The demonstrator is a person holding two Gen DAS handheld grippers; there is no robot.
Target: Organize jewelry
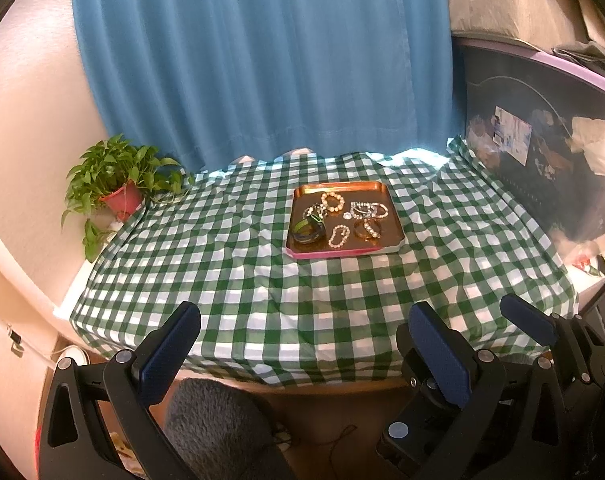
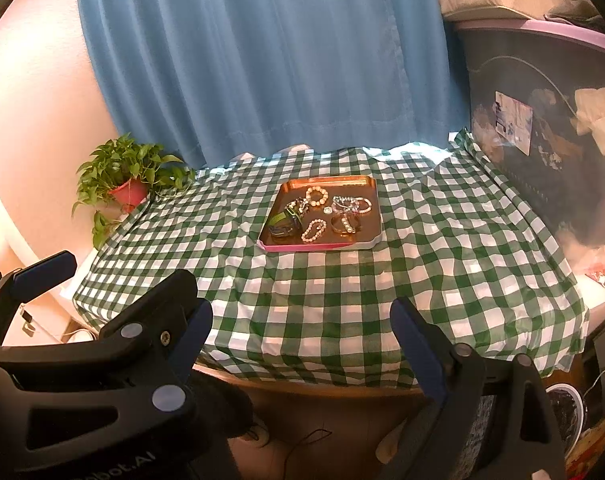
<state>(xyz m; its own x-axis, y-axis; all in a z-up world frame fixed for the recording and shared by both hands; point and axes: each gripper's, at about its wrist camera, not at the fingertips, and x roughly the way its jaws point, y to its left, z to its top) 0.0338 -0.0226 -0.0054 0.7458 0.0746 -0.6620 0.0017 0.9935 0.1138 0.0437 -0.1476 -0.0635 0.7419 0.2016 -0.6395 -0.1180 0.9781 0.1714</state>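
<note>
A copper tray with a pink front edge sits on the green checked tablecloth, past the middle. In it lie several bracelets: a pearl one, a silver beaded pile, a dark green bangle and a small pearl loop. My left gripper is open and empty at the table's near edge. My right gripper is open and empty there too. The right gripper's fingers show in the left wrist view.
A potted green plant stands at the table's far left corner. A blue curtain hangs behind. A dark storage bin with a purple rim stands at the right.
</note>
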